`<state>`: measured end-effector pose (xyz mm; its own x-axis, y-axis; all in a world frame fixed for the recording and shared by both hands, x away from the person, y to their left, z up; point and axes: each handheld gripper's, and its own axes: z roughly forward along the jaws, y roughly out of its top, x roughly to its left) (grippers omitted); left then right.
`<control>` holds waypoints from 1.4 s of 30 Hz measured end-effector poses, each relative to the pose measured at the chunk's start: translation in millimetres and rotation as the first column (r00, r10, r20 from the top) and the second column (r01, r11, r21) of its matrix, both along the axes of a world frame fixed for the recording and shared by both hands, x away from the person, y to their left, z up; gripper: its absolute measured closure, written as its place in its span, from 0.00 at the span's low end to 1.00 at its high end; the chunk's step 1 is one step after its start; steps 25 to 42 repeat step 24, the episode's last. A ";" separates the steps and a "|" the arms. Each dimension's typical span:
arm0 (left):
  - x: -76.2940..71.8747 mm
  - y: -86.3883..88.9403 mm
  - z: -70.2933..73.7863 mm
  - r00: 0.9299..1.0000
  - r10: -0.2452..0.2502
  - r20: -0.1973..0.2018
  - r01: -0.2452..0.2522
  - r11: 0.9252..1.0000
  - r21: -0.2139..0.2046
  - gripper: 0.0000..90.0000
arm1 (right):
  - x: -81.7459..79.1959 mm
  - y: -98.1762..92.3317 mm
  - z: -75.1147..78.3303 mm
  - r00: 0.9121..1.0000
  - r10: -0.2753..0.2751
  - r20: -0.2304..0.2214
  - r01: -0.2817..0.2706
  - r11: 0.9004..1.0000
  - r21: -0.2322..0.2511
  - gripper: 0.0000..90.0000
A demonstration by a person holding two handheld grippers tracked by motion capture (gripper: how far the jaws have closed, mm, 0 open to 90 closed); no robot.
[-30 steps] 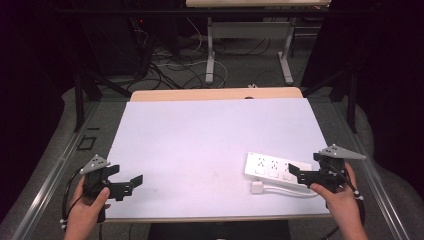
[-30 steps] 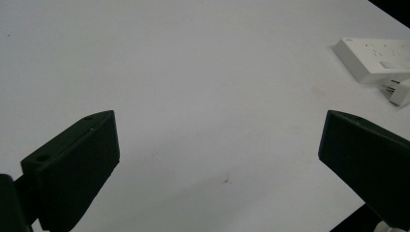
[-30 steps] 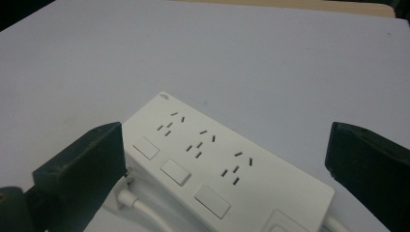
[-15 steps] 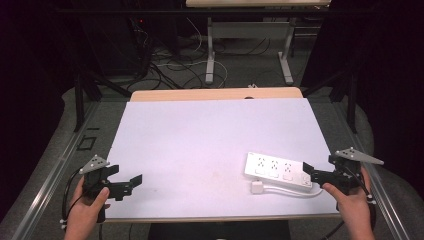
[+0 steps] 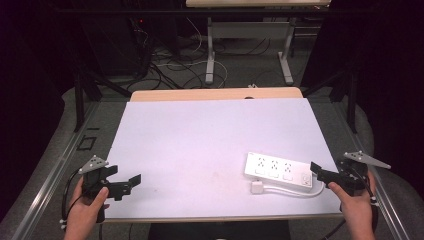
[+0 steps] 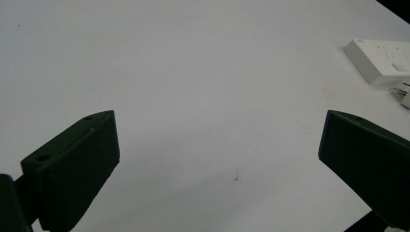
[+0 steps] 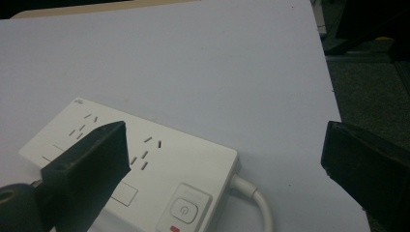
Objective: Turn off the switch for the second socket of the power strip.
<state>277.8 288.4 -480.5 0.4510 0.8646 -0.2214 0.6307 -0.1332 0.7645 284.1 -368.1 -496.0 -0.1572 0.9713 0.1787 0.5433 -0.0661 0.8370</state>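
1. On the table [image 5: 200, 135], toward its front right corner: power strip [image 5: 277, 170].
2. Just in front of the strip, beside its left end: plug [image 5: 257, 188].
3. Right of the strip, at the table's right edge: right gripper [image 5: 316, 172].
4. At the front left corner, well apart from the strip: left gripper [image 5: 134, 179].
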 end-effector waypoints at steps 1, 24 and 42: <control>-0.1 0.1 -0.3 1.000 0.004 -0.005 -0.004 1.000 -0.004 0.01 | -0.6 -1.7 -0.6 1.000 -0.005 -0.011 0.005 1.000 0.000 0.03; 1.5 2.7 -4.6 1.000 0.029 0.006 -0.029 1.000 -0.012 0.01 | -0.9 -10.7 -12.0 0.999 -0.046 -0.018 0.046 0.999 0.015 0.04; 1.5 2.7 -4.6 1.000 0.029 0.006 -0.029 1.000 -0.012 0.01 | -0.9 -10.7 -12.0 0.999 -0.046 -0.018 0.046 0.999 0.015 0.04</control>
